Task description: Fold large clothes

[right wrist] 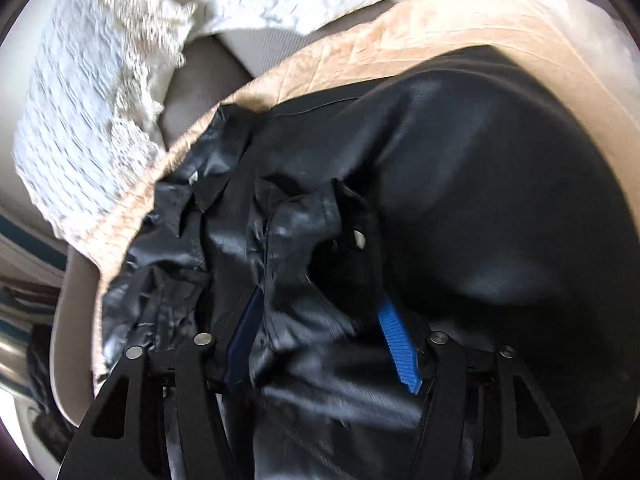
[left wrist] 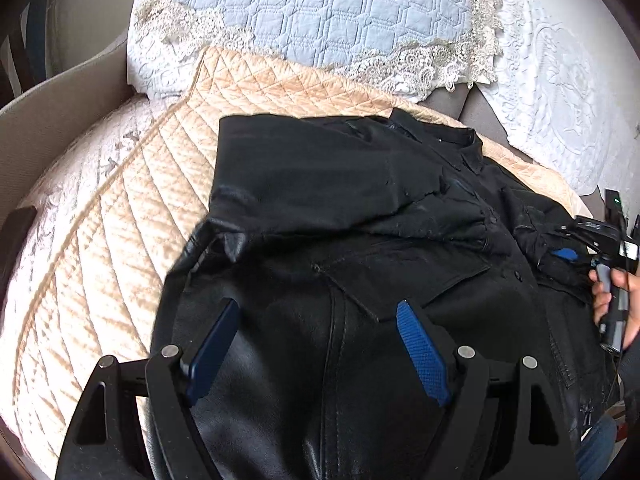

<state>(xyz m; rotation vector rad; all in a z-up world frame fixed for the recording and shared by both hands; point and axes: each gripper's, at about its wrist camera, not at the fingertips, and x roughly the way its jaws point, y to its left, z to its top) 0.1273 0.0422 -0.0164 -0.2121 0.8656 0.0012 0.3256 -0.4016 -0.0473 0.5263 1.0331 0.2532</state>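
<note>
A black leather jacket (left wrist: 360,220) lies on a beige quilted cover (left wrist: 132,200), one sleeve folded across its upper part. My left gripper (left wrist: 316,312) hovers just over the jacket's lower part, its blue pads wide apart and empty. My right gripper (right wrist: 320,304) is open, its blue pads on either side of a bunched fold of the jacket (right wrist: 304,240) near the collar; the view is blurred. The right gripper also shows at the right edge of the left wrist view (left wrist: 568,256), held by a hand.
A light blue quilted pillow with lace trim (left wrist: 320,12) and white embroidered covers (left wrist: 560,92) lie behind the jacket. The sofa's grey arm (left wrist: 52,104) curves at the left. The beige cover (right wrist: 440,16) rings the jacket in the right wrist view.
</note>
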